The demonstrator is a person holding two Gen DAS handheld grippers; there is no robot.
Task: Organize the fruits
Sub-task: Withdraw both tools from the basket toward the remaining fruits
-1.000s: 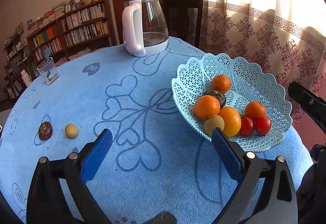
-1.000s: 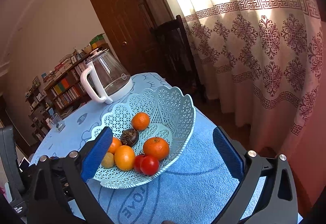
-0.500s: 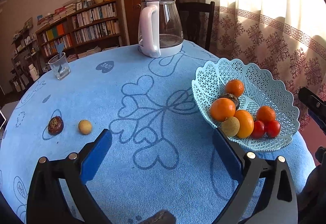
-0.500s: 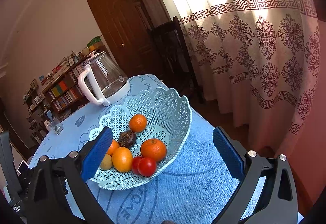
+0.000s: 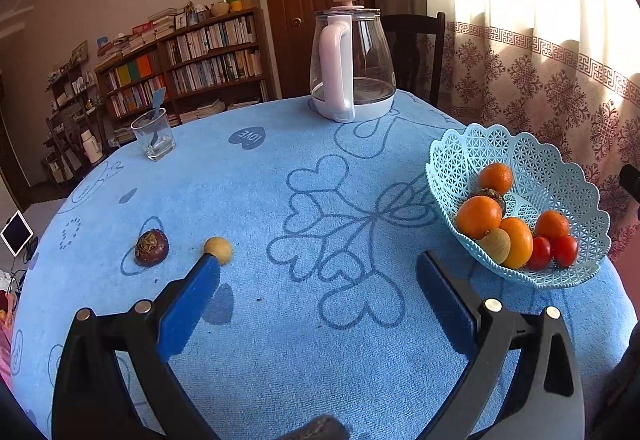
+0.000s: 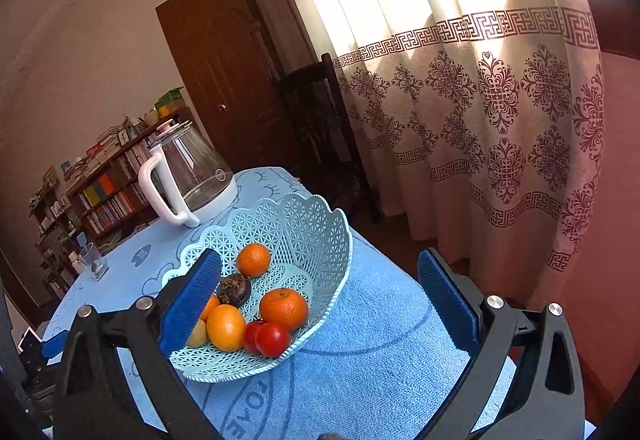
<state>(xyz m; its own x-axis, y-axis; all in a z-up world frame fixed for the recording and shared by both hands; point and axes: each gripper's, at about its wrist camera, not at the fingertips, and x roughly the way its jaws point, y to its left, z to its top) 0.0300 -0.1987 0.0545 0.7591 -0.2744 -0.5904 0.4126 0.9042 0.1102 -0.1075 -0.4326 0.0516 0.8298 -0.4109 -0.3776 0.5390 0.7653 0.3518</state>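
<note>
A light-blue lattice basket (image 5: 560, 176) (image 6: 316, 228) at the table's right edge holds several oranges, two red tomatoes (image 5: 554, 251) (image 6: 268, 338), a kiwi and a dark fruit. A small yellow fruit (image 5: 218, 249) and a dark passion fruit (image 5: 151, 248) lie loose on the blue tablecloth at the left. My left gripper (image 5: 318, 282) is open and empty above the cloth, its left finger tip just in front of the yellow fruit. My right gripper (image 6: 320, 280) is open and empty, hovering near the basket's right side.
A glass kettle with a white handle (image 5: 350, 64) (image 6: 188, 176) stands at the table's far side. A drinking glass (image 5: 154, 134) stands at the far left. A dark chair (image 6: 320, 136) and a curtain (image 6: 500, 100) are behind the table.
The left gripper has swung left, so the basket slides to the right of its view and the loose fruits come nearer. The right gripper has drifted slightly.
</note>
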